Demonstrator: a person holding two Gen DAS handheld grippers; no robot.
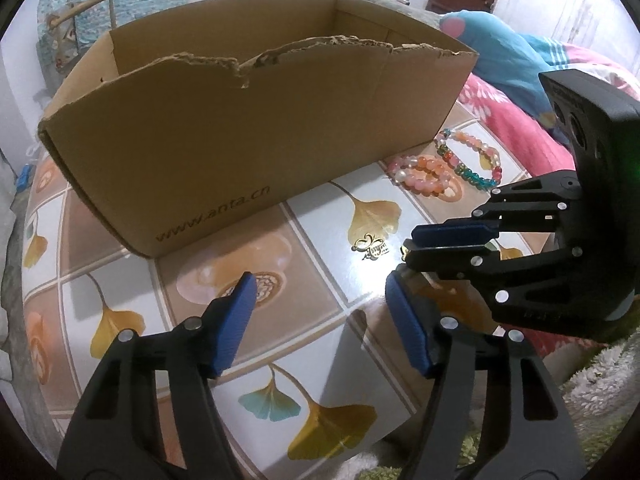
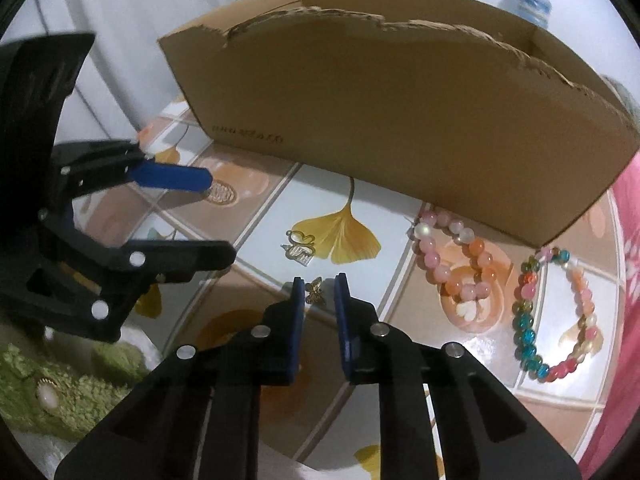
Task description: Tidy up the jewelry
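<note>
Cardboard makes the large open box [image 1: 256, 132], which stands at the back of the tiled table [image 1: 304, 352]; the part of its inside that shows holds no jewelry, but the floor of the box is mostly hidden behind the torn front wall. Going from left to right in the right wrist view: the left gripper [image 2: 218, 220] hangs over the left side of the table with its fingers wide apart and nothing between them; a flat gold charm [image 2: 300, 249] lies near the middle, on a ginkgo leaf of the pattern; just in front of it the small gold butterfly [image 2: 315, 290] lies between the tips of the right gripper [image 2: 319, 285], whose fingers stand narrow around it; I cannot tell if the pads already touch it. The right gripper is the nearer one, and the butterfly sits straight ahead of it, so I judge that the next move is only to close. Farther right a pink bead bracelet [image 2: 452, 256] lies on the table just beside the box, and a multicolour bead bracelet [image 2: 556, 316] lies near the table edge.
</note>
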